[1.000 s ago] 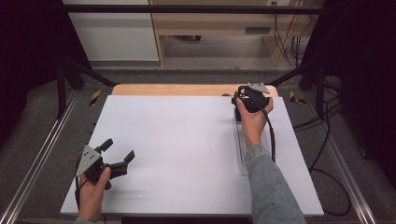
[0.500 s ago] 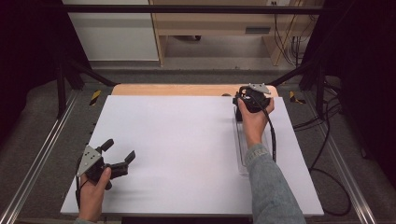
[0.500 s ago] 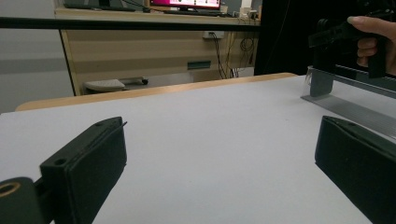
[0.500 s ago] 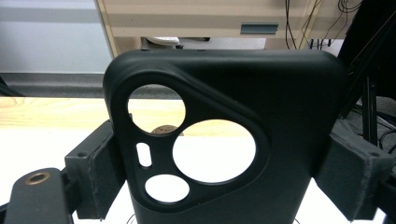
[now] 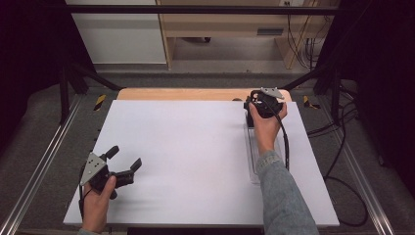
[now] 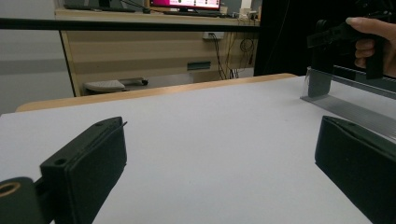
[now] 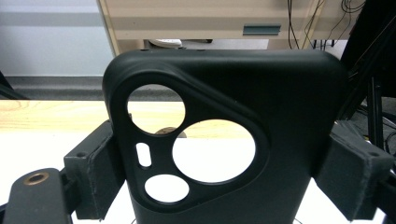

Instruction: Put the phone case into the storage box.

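My right gripper (image 7: 226, 175) is shut on a black phone case (image 7: 289, 116) with several camera cut-outs; its pads (image 7: 95, 175) press on the case's two long sides. In the high view that gripper (image 5: 255, 108) holds the case (image 5: 249, 116) upright at the far right of the white table (image 5: 195, 147), over the far end of a clear narrow tray (image 5: 254, 161). My left gripper (image 5: 125, 156) hovers low at the near left corner, open with nothing between its jaws. The left gripper view (image 6: 219, 168) looks across the bare table toward the right hand (image 6: 373, 42) and the tray (image 6: 355, 109).
A wooden strip (image 5: 186, 94) borders the table's far edge. Metal rails (image 5: 44, 161) run along both sides. Cables (image 5: 342, 147) lie on the floor to the right. A cabinet and desk (image 5: 220, 29) stand beyond the table.
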A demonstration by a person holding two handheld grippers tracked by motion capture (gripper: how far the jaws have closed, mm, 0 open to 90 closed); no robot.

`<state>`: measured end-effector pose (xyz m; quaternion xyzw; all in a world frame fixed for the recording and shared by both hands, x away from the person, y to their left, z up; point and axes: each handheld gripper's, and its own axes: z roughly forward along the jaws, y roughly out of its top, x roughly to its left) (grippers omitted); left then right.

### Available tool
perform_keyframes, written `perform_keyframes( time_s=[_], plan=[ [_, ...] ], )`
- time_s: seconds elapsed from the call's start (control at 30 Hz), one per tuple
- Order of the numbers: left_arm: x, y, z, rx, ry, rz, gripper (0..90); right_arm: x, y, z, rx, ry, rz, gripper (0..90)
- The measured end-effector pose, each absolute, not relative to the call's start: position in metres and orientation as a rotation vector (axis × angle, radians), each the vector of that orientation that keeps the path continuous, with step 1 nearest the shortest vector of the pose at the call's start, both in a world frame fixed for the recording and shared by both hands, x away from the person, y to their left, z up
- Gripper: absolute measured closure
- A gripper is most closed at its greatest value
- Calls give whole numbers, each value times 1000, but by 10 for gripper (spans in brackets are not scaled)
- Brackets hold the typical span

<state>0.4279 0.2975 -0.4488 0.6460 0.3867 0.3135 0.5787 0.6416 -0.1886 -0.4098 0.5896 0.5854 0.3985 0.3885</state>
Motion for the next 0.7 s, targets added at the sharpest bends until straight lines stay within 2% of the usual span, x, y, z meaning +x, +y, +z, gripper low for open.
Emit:
perform_keyframes(
  time_s=[0.7],
  plan=[
    [428,297,-449,1517,900,733,22,643,-187,-412,1495,1513,1024,128]
  ],
)
